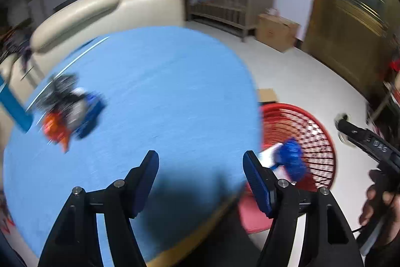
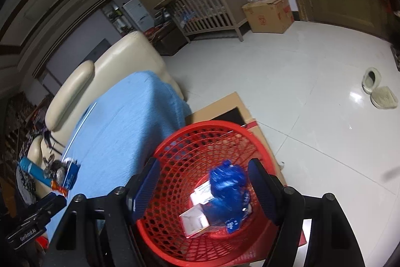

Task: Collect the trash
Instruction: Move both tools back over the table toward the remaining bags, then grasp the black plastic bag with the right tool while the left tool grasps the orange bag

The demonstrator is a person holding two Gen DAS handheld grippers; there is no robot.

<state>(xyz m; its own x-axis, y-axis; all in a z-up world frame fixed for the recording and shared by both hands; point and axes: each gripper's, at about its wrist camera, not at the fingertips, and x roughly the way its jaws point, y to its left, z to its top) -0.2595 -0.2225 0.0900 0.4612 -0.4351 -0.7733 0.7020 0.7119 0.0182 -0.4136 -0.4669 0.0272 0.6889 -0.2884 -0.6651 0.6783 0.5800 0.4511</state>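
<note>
the red basket (image 2: 175, 149) is a round mesh bin of red plastic, standing on the floor just beside the edge of the table (image 2: 120, 121), which is draped in a light blue cloth. inside the basket lie a crumpled blue plastic wrapper (image 2: 225, 182) and a small white carton (image 2: 193, 219) with a red edge; the wrapper rests against and partly over the carton, both near the basket's bottom. a flat brown cardboard sheet (image 2: 225, 104) lies on the floor under and beyond the basket.

the right tool (image 2: 202, 182) hangs directly above the basket's mouth, its two dark blue fingers spread wide and holding nothing; the blue wrapper shows in the gap between them, lower down inside the basket and apart from them.

the left tool (image 1: 201, 177) is over the near edge of the table, beside the basket, its fingers also spread wide with nothing between them. this view is smeared by motion blur. the basket (image 1: 317, 131) lies just off its right finger, with the blue wrapper (image 1: 291, 157) seen past that fingertip.

farther across the table from the basket sits a small heap of trash (image 1: 70, 106): something crumpled and dark grey, an orange wrapper (image 2: 58, 188), a blue packet (image 2: 71, 173), and a blue tube (image 2: 33, 170) beside them. the heap lies well apart from both tools.
</note>
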